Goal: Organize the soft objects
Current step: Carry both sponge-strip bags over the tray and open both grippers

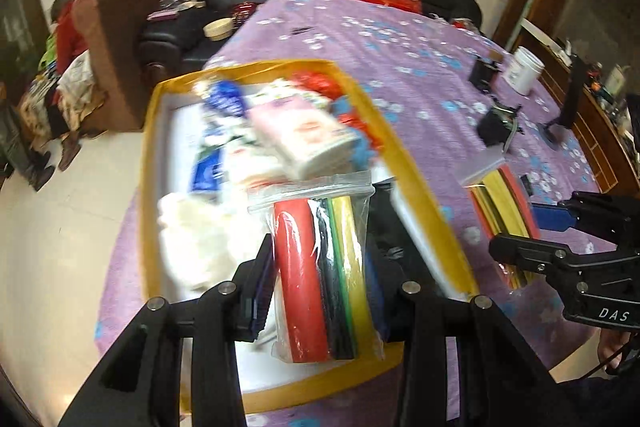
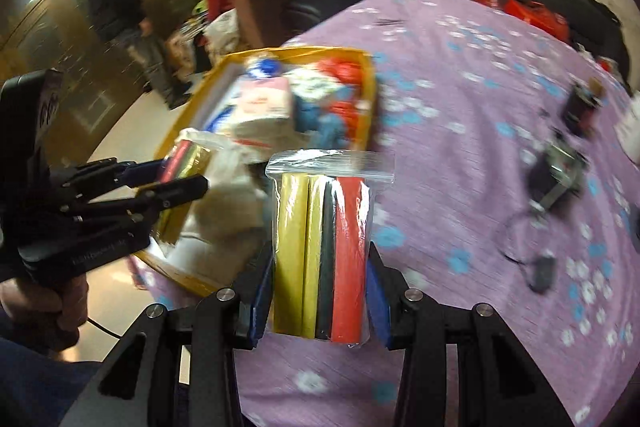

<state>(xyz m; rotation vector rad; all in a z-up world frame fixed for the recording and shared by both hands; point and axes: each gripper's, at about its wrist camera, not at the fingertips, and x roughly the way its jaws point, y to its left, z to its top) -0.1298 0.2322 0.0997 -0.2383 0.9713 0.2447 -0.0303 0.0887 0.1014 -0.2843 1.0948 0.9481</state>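
Left gripper (image 1: pixel 320 279) pinches clear zip bag of coloured foam rolls (image 1: pixel 320 267) over yellow-rimmed box (image 1: pixel 150 163); right gripper (image 2: pixel 320 287) pinches second such bag (image 2: pixel 324 251) over purple floral tablecloth (image 2: pixel 460 131), seen clearly only from right wrist

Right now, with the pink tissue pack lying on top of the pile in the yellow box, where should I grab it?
Probably across the tissue pack's narrow width, near its middle, coming down from above: it lies tilted, uppermost in the box, with its broad face free. The left fingers and right fingers each clamp a bag; free one first.
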